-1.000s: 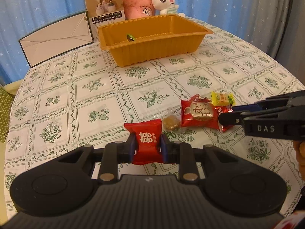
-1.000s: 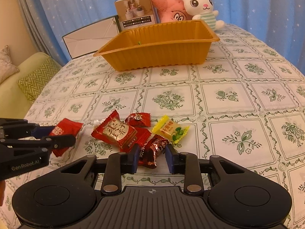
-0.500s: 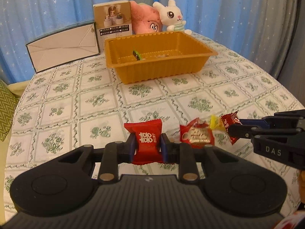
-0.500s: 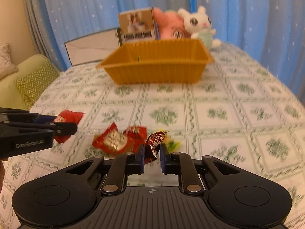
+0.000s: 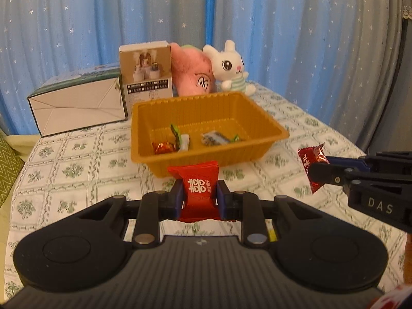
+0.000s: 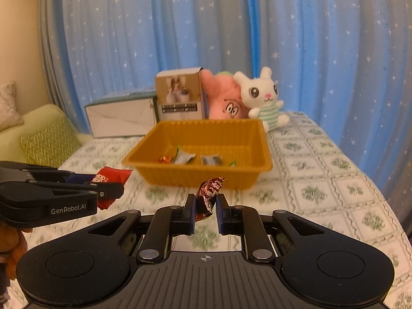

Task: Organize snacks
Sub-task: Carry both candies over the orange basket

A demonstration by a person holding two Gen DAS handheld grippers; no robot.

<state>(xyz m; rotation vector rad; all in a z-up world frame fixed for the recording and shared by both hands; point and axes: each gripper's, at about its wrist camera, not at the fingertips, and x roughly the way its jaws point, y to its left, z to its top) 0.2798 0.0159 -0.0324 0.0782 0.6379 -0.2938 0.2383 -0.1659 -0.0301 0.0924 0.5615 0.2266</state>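
My left gripper [image 5: 199,197] is shut on a red candy packet [image 5: 197,189] with white characters, held above the table in front of the orange tray [image 5: 164,110]. My right gripper [image 6: 205,206] is shut on a dark red foil candy [image 6: 209,193], also raised in front of the tray [image 6: 265,144]. Each gripper shows in the other's view: the right one [image 5: 318,172] with its candy [image 5: 310,159], the left one [image 6: 108,189] with its packet [image 6: 113,175]. Several wrapped candies [image 5: 180,141] lie inside the tray.
Behind the tray stand a white box [image 5: 77,105], a brown carton [image 5: 146,74], a pink plush [image 5: 193,74] and a white rabbit plush [image 5: 230,68]. Blue curtains hang behind. A green sofa with cushions [image 6: 46,141] is at the left of the patterned table [image 6: 322,180].
Both grippers have risen off the table with their candies and moved toward the tray. The remaining candies on the table have dropped out of view.
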